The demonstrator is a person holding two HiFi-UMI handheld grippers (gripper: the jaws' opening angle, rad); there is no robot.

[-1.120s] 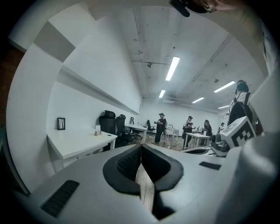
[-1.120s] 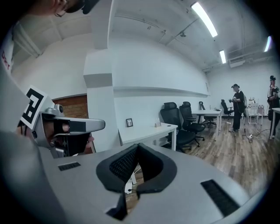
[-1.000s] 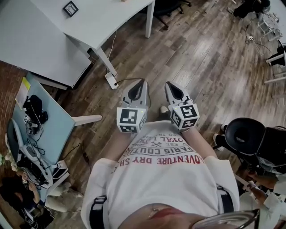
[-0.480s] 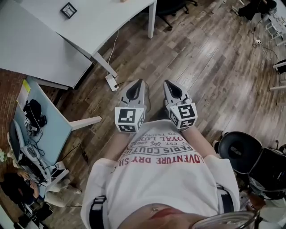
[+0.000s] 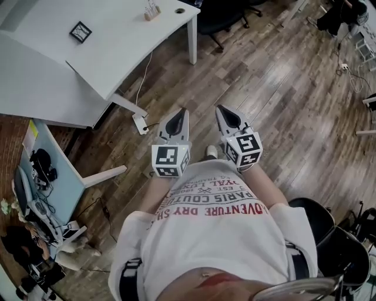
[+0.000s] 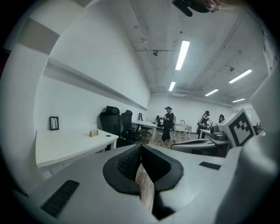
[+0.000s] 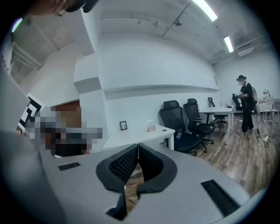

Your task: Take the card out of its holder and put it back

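Note:
The card holder (image 5: 152,11), a small stand with a pale card upright in it, sits near the far corner of the white desk (image 5: 117,47). It also shows small in the left gripper view (image 6: 93,131) and the right gripper view (image 7: 151,127). Both grippers are held side by side in front of the person's chest, over the wooden floor and well short of the desk. My left gripper (image 5: 181,112) is shut with nothing in it, its tips meeting (image 6: 141,146). My right gripper (image 5: 222,110) is also shut and empty (image 7: 138,145).
A small black picture frame (image 5: 80,31) stands on the desk. Black office chairs (image 5: 223,13) stand behind the desk and one (image 5: 335,247) at the lower right. A power strip (image 5: 140,123) lies by the desk leg. A blue desk with cables (image 5: 56,170) is at left. People stand far off (image 6: 168,123).
The person has moved towards the white desk: its far corner with the card holder has come into the head view. Both grippers stay shut and side by side.

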